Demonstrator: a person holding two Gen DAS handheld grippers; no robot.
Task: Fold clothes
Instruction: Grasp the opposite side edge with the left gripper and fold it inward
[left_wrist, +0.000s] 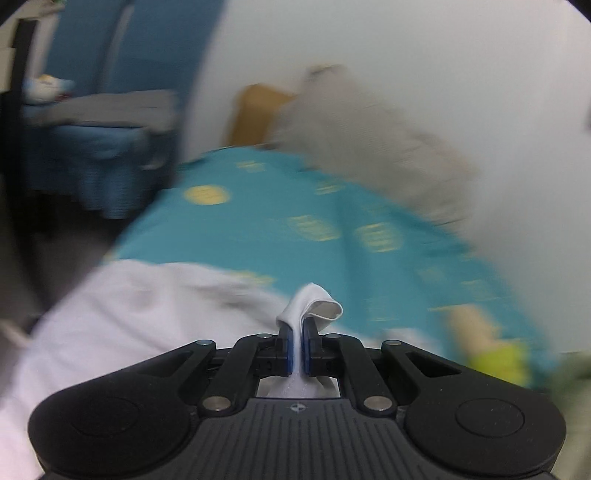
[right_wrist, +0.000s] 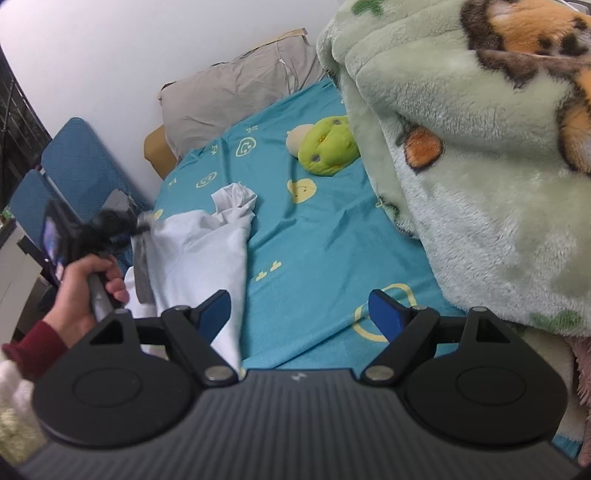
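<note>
Between the clenched jaws of the left gripper (left_wrist: 298, 345), the left wrist view shows a pinched fold of the white garment (left_wrist: 129, 325), a small loop of its edge poking out just past the fingertips. Most of the cloth spreads below and to the left of those jaws over the teal bedsheet (left_wrist: 295, 206), and everything beyond is smeared with motion blur, so its lay cannot be read from there. Ahead of the right gripper (right_wrist: 299, 314), the right wrist view is sharper: its jaws stand spread wide with nothing between them, hovering over the sheet. Off the left jaw the garment hangs in a rough cone from the left gripper, which a hand (right_wrist: 83, 291) holds, with a crumpled bunch resting on the sheet farther ahead. A green plush toy (right_wrist: 327, 146) lies well ahead of the jaws, a fleece blanket (right_wrist: 480, 166) looms off the right jaw, and a grey pillow (right_wrist: 236, 92) sits at the far end. Judged from this, the garment is not folded; it is bunched and lifted, and needs spreading flat before neat folds can be laid.
</note>
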